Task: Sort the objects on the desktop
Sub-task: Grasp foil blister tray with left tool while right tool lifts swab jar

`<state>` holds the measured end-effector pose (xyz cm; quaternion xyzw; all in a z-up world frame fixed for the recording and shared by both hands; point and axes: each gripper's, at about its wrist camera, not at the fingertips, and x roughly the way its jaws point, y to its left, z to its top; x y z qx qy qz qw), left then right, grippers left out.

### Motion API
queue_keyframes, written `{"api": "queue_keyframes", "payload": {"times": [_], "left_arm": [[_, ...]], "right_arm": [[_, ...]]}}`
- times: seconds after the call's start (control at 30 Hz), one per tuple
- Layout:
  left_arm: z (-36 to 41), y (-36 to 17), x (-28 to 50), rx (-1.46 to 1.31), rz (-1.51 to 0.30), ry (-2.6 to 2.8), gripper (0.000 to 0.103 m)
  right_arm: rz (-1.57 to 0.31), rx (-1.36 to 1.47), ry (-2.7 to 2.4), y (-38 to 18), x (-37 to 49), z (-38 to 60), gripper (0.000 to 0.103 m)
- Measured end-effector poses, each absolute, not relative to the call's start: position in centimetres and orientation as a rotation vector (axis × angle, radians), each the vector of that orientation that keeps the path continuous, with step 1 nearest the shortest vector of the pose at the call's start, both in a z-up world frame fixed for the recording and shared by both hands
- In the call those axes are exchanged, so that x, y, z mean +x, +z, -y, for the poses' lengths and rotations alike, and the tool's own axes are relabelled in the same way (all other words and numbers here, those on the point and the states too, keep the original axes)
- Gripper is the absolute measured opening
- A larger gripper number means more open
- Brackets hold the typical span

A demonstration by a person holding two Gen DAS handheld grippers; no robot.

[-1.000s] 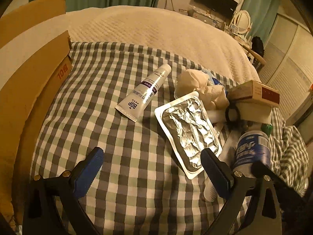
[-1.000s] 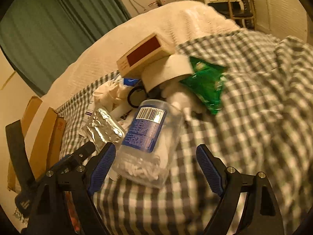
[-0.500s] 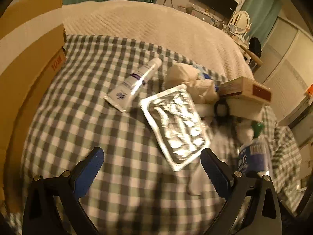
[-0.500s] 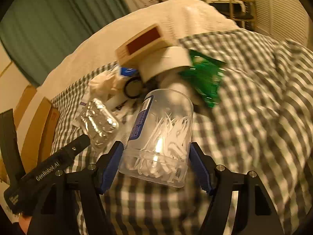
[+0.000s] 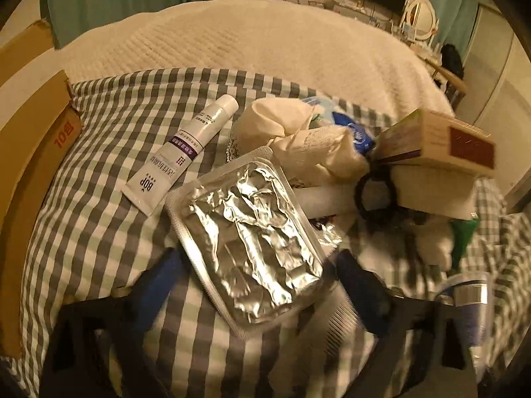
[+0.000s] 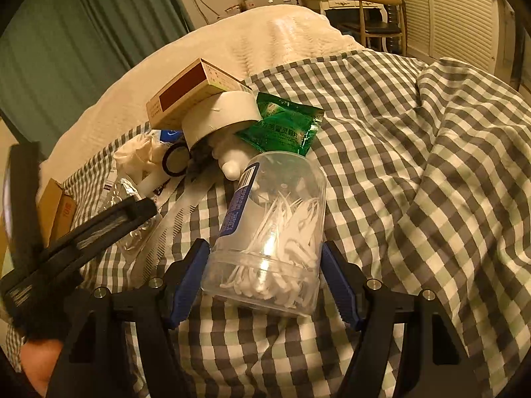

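Note:
My right gripper (image 6: 265, 278) is shut on a clear jar of floss picks (image 6: 272, 225) with a blue label and holds it above the checked cloth (image 6: 415, 172). My left gripper (image 5: 255, 282) is open, its jaws on either side of a silver foil blister tray (image 5: 245, 235). The jar also shows in the left wrist view (image 5: 469, 301) at the lower right. A white BOP tube (image 5: 181, 156) lies left of the tray.
A pile holds a crumpled cream cloth (image 5: 298, 139), a box with a dark red panel (image 5: 441, 142), a white tape roll (image 6: 220, 116), a black hair tie (image 5: 375, 195), a green sachet (image 6: 282, 129) and a white comb (image 5: 335, 325). A cardboard box (image 5: 36, 165) stands left.
My right gripper has closed on the floss jar and lifted it. My left gripper has moved forward over the foil tray, so its jaws now flank it.

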<state>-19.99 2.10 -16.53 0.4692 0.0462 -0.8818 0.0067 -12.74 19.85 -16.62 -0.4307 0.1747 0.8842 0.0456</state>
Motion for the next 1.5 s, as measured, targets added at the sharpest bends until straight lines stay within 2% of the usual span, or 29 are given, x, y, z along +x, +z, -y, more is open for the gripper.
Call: {"api": "queue_keyframes", "payload": {"times": [0.07, 0.13, 0.17, 0.27, 0.4, 0.63, 0.83, 1.2, 1.4, 1.5], "left_arm": [[-2.5, -16.5, -19.8, 1.433, -0.085, -2.802, 0.044], [-2.9, -16.3, -19.6, 1.448, -0.012, -2.842, 0.025], [-3.0, -16.2, -19.5, 1.462, 0.009, -2.854, 0.017], [-2.4, -15.9, -19.0, 1.527, -0.044, -2.870, 0.009], [0.8, -15.7, -17.3, 1.619, -0.214, -2.867, 0.009], [5.2, -15.5, -13.7, 1.738, -0.387, -2.817, 0.009], [5.1, -12.7, -10.1, 1.666, -0.271, -2.937, 0.009], [3.6, -8.9, -7.7, 1.549, -0.182, -3.077, 0.009], [4.1, -6.7, -8.4, 1.542, -0.205, -3.111, 0.009], [5.2, -4.4, -8.4, 1.471, -0.115, -3.152, 0.009]], "right_arm": [[-0.543, -1.320, 2.699, -16.7, -12.7, -19.9, 0.068], [-0.556, -1.320, 2.696, -16.9, -12.9, -20.2, 0.067], [-0.564, -1.322, 2.693, -17.0, -13.0, -20.2, 0.067], [-0.570, -1.325, 2.686, -17.0, -13.1, -20.3, 0.066], [-0.534, -1.330, 2.687, -16.6, -12.4, -19.9, 0.065], [-0.529, -1.329, 2.687, -15.8, -10.0, -19.9, 0.065], [-0.535, -1.316, 2.708, -15.1, -7.9, -19.6, 0.064], [-0.527, -1.242, 2.767, -12.8, -4.5, -18.7, 0.064], [-0.474, -1.195, 2.828, -9.7, -3.4, -17.2, 0.064], [-0.440, -1.173, 2.881, -7.5, -2.8, -15.7, 0.064]]}}
